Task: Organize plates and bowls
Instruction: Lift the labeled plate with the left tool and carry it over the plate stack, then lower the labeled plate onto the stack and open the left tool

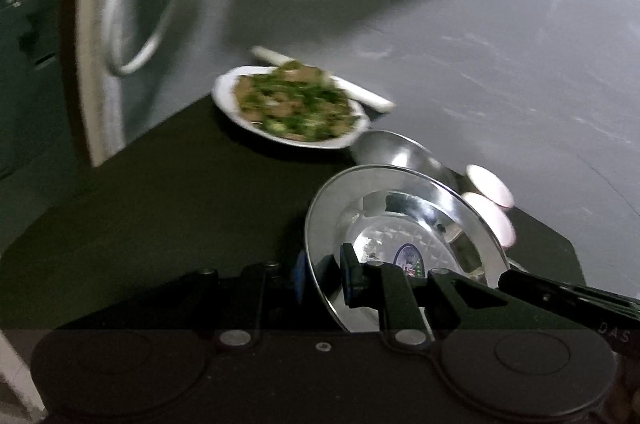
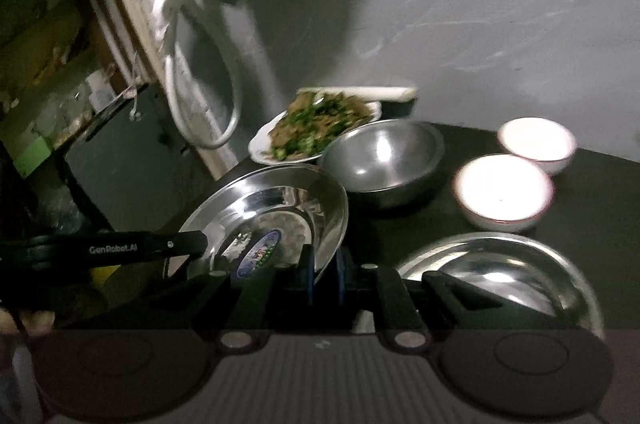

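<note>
A shiny steel plate (image 1: 400, 207) (image 2: 272, 207) with a round sticker in its middle is held tilted above the dark table (image 1: 160, 203). My left gripper (image 1: 324, 276) is shut on its near rim. My right gripper (image 2: 324, 272) is shut on the opposite rim, its blue pads pinching the edge. Each gripper shows as a black arm at the edge of the other's view. Behind the plate stands a steel bowl (image 2: 384, 159) (image 1: 396, 151). Two white bowls (image 2: 504, 191) (image 2: 536, 139) sit to its right, and a second steel plate (image 2: 500, 272) lies near the front right.
A white plate of green cooked food (image 1: 292, 103) (image 2: 312, 131) sits at the table's back edge, with a white roll (image 1: 320, 75) behind it against the grey wall. A white cable loop (image 2: 200, 83) hangs at the left by a wooden frame.
</note>
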